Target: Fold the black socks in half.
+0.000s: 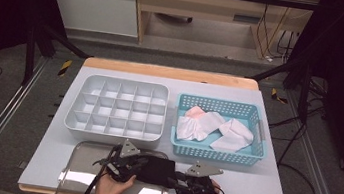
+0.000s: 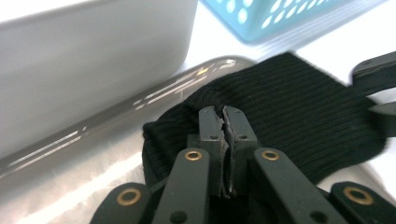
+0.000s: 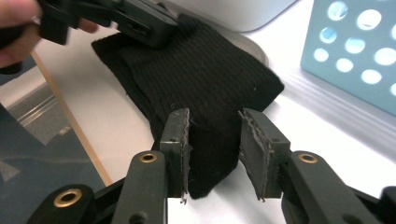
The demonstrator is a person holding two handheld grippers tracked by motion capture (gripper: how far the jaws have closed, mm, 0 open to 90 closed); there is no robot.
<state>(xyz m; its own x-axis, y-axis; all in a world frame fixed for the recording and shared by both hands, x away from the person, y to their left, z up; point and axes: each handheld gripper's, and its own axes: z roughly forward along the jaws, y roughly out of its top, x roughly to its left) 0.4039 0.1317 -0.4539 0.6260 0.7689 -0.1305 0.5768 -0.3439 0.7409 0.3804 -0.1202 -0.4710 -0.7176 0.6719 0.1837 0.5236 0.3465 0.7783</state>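
A folded black ribbed sock (image 1: pixel 156 169) lies near the table's front edge, partly over a clear plastic tray (image 1: pixel 81 168). My left gripper (image 2: pixel 223 122) is shut on the sock's (image 2: pixel 289 102) left end, with the fabric bunched around its jaws. My right gripper (image 3: pixel 215 135) is open, and its two jaws straddle the narrow right end of the sock (image 3: pixel 196 74) without pinching it. In the high view the left gripper (image 1: pixel 123 164) and the right gripper (image 1: pixel 179 181) sit at opposite ends of the sock, each held by a hand.
A white organizer (image 1: pixel 119 81) with several compartments stands behind the sock at the left. A blue perforated basket (image 1: pixel 213 154) at the right holds white and pink cloths (image 1: pixel 206 124). The table's front edge lies just below the hands.
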